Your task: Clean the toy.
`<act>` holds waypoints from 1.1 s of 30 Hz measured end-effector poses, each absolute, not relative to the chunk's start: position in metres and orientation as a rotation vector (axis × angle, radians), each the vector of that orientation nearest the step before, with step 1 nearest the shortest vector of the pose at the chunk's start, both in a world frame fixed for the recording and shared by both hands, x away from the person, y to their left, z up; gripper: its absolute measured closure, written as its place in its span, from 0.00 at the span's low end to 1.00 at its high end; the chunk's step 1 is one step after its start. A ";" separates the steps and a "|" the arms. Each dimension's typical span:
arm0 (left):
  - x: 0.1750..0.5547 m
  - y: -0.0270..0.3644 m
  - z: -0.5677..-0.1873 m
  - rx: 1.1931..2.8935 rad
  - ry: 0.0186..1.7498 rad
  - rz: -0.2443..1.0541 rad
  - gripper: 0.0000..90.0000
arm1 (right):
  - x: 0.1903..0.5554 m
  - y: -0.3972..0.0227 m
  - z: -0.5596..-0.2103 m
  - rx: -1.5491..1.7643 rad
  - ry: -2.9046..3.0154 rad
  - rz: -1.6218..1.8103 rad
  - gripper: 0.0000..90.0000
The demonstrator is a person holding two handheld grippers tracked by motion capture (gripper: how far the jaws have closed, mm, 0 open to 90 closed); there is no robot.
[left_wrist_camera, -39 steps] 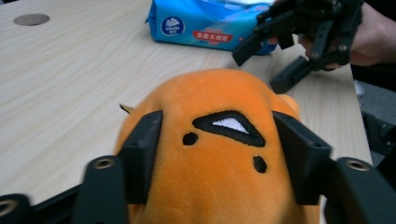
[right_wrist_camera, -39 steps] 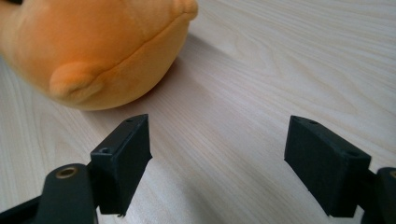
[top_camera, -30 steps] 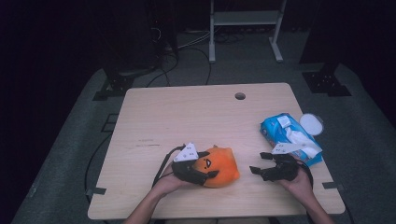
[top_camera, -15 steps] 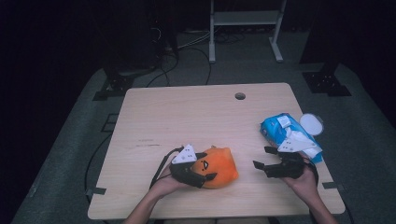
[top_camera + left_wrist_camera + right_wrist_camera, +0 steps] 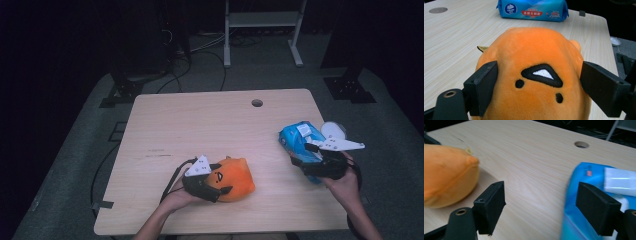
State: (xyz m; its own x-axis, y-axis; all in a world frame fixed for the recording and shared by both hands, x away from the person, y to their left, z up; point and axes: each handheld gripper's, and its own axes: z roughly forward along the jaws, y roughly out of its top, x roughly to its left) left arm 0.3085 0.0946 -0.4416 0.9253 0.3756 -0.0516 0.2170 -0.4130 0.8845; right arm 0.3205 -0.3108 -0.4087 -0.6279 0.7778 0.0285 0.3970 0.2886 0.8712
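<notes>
Orange plush toy (image 5: 234,178) lying near the front edge of the light wooden worktop (image 5: 210,125), left of centre, stitched face turned toward the person. Left tool (image 5: 216,184) set around the toy's near end, jaws flanking it on both sides; jaws just been opening, with the plush between them, the left pad close against the fabric and the right one standing slightly off it in the left gripper view, so released rather than clenched. Left hand (image 5: 175,200) resting low at the worktop's front edge. Blue pack of wet wipes (image 5: 300,142) lying toward the right edge, well apart from the toy, white flap on top. Right tool (image 5: 307,160) held over the near end of the pack, jaws spread wide and gripping nothing; in the right gripper view, one jaw over bare wood, the other in front of the blue wrapper. Small white round object (image 5: 334,130) just beyond the pack. Round cable hole (image 5: 257,103) near the far edge.
</notes>
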 end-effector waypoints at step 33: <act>0.309 0.093 -0.447 1.999 0.429 0.196 0.16 | 0.344 -0.366 -0.433 1.284 2.028 1.042 0.66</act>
State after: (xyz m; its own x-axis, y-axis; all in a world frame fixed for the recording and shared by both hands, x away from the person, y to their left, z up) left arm 0.3090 0.0932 -0.4472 0.9228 0.3821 -0.0485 0.2129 -0.4010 0.8910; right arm 0.3440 -0.3661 -0.4329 -0.4166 0.9088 -0.0237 0.5098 0.2551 0.8216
